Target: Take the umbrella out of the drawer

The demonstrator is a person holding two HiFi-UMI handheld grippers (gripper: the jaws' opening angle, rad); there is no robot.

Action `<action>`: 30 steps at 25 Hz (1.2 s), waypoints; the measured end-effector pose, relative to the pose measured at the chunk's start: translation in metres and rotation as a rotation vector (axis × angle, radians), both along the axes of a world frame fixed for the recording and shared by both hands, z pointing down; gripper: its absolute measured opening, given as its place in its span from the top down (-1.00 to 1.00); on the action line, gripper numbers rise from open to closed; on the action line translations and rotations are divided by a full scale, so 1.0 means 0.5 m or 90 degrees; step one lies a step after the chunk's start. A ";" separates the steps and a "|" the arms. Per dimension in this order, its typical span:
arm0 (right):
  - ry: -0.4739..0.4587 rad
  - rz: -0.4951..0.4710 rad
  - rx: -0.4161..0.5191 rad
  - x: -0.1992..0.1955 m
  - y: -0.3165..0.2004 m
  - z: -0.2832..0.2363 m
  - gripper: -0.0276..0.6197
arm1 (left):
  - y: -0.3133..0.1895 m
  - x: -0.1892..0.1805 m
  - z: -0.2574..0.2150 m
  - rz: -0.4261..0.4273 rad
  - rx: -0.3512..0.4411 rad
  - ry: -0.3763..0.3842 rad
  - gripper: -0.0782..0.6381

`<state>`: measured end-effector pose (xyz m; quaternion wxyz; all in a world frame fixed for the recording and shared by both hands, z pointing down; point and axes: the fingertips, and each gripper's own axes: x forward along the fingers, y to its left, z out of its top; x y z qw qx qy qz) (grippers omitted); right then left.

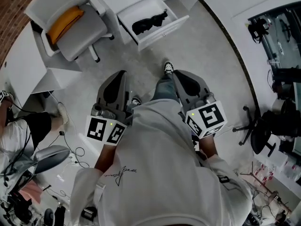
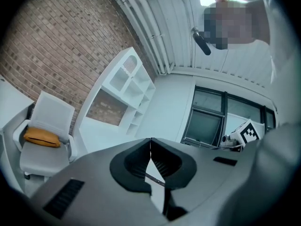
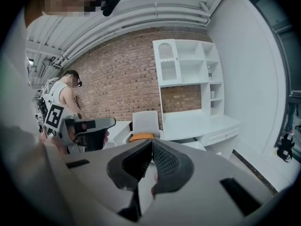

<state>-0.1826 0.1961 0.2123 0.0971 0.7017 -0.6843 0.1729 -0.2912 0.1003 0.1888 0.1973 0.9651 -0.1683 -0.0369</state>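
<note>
1 umbrella (image 1: 149,22), 1 open drwr (image 1: 162,32), 2 claws (image 1: 122,74) (image 1: 177,75)

2 grippers (image 1: 121,75) (image 1: 176,75), 1 umbrella (image 1: 149,21), 1 drawer (image 1: 162,32), 1 white chair (image 1: 80,36).

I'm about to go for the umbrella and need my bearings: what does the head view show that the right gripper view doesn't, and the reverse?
Only the head view shows the black umbrella, lying in the open drawer ahead of the person's shoe. Only the right gripper view shows the tall white shelf unit against the wall. Both show the white chair with its orange cushion, and the right gripper, whose jaws are together with nothing between them.
</note>
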 end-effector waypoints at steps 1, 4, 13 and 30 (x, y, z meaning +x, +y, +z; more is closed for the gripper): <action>0.001 -0.008 0.002 0.017 -0.012 0.000 0.84 | -0.011 0.014 -0.001 -0.009 0.002 -0.001 0.73; 0.002 -0.032 -0.001 0.081 -0.044 0.006 0.84 | -0.038 0.066 -0.009 -0.039 0.018 0.008 0.74; -0.033 -0.092 -0.031 0.361 -0.132 0.008 0.84 | -0.096 0.305 -0.004 -0.127 0.000 -0.020 0.74; -0.092 -0.284 -0.081 0.612 -0.254 0.065 0.84 | -0.134 0.547 0.012 -0.296 -0.027 -0.076 0.74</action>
